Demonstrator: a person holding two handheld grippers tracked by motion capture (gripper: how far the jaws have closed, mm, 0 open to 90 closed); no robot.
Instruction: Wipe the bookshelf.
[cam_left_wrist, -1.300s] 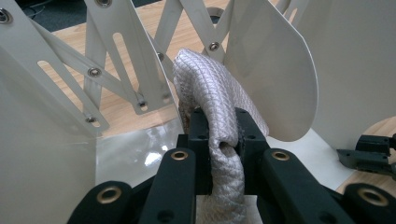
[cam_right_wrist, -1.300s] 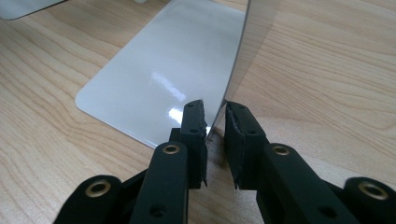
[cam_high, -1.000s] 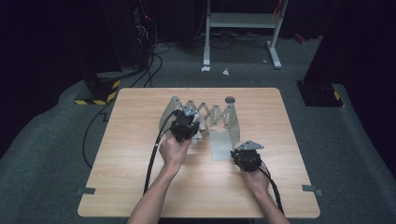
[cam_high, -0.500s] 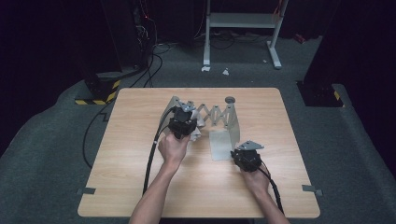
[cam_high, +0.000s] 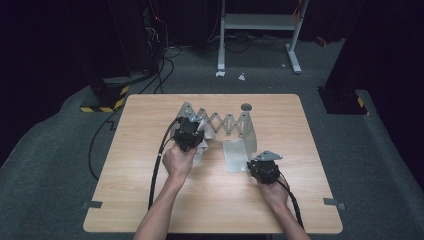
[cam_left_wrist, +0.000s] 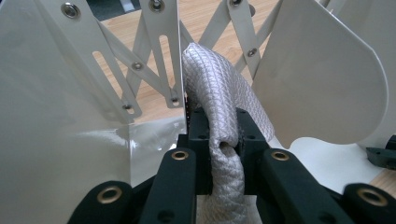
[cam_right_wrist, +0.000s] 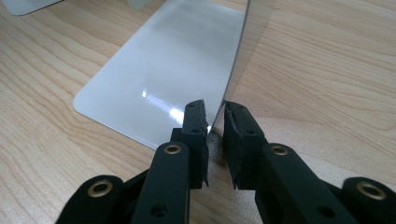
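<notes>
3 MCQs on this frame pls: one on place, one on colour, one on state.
1. Where is the left claw?
A. at the expanding rack's left end
B. off the table
C. on the floor

2. What colour is the cloth in the left claw?
A. red
B. black
C. pale silvery white

3. What is the right claw doing?
A. hanging wide open
B. closed on the upright plate edge
C. holding the cloth

Answers:
1 A: the high view shows it there.
2 C: the left gripper view shows pale weave.
3 B: its pads sit on both sides of the plate edge.
</notes>
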